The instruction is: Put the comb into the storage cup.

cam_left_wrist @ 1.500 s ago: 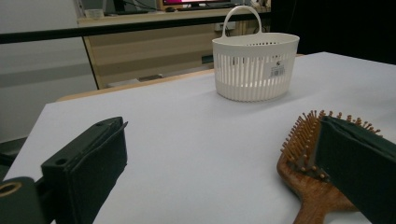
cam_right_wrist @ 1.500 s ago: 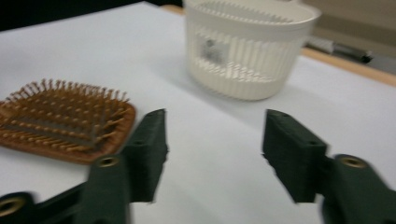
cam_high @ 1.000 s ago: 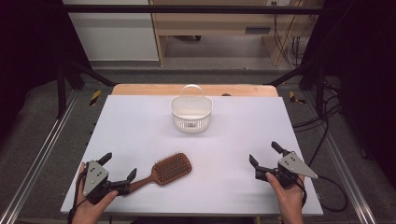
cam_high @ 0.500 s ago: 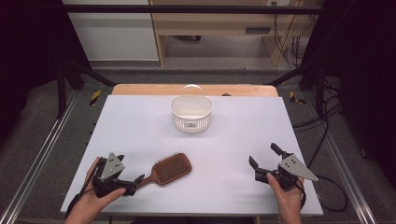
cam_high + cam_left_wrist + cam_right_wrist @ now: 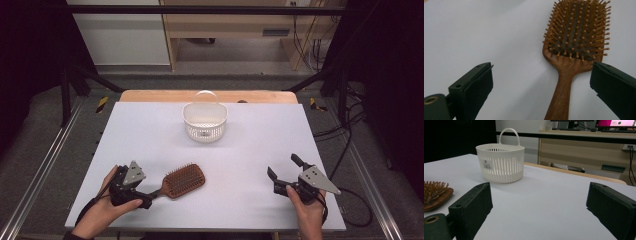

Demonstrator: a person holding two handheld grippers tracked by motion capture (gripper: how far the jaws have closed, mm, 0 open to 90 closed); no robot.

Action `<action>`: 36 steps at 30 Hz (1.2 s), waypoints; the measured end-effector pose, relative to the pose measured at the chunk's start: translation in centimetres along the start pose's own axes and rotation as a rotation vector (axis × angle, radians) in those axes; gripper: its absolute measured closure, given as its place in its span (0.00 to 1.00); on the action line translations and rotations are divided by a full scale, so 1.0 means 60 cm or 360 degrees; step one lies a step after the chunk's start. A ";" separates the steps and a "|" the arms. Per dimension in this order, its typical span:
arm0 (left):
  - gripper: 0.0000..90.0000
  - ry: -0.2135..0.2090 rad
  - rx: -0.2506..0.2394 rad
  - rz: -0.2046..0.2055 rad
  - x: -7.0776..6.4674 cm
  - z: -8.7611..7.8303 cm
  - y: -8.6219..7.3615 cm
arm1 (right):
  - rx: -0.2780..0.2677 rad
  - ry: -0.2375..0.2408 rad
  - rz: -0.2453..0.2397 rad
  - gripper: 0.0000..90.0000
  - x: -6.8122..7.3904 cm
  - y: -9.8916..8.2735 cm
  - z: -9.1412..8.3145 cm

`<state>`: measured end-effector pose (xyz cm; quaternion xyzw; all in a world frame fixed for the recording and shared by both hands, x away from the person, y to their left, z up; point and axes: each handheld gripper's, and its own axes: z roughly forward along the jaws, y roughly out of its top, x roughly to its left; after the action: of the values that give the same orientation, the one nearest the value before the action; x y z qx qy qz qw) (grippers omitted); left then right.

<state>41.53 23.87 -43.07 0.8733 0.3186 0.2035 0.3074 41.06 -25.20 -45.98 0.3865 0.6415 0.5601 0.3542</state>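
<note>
My left gripper [image 5: 142, 199] sits at the near left of the white table [image 5: 260, 145] with its jaws spread wide, the handle of the wooden paddle hairbrush [image 5: 182, 180] lying between them but untouched by either pad. The brush lies bristles up, its head pointing away from me toward the white plastic basket [image 5: 204, 120] standing well beyond it. My right gripper [image 5: 284, 174] rests at the near right, jaws apart and holding nothing.

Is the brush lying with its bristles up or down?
Up. The brush lies flat on the table, its bristles pointing upward in the left gripper view.
</note>
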 end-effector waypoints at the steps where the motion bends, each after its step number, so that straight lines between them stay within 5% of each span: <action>1: 0.05 -0.0005 0.0016 0.0011 -0.001 0.002 0.000 | 0.0002 0.0001 0.0000 0.08 0.000 0.000 0.000; 17: 0.05 -0.0053 0.0163 0.0105 -0.005 0.020 0.005 | 0.0009 0.0002 0.0002 0.08 0.000 -0.001 0.000; 36: 0.06 -0.0110 0.0265 0.0085 -0.002 0.034 0.001 | 0.0023 0.0011 -0.0010 0.08 0.005 -0.003 0.001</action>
<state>42.62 22.93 -44.56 0.9104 0.3003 0.1542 0.2391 40.99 -24.93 -46.18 0.3851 0.6479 0.5557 0.3509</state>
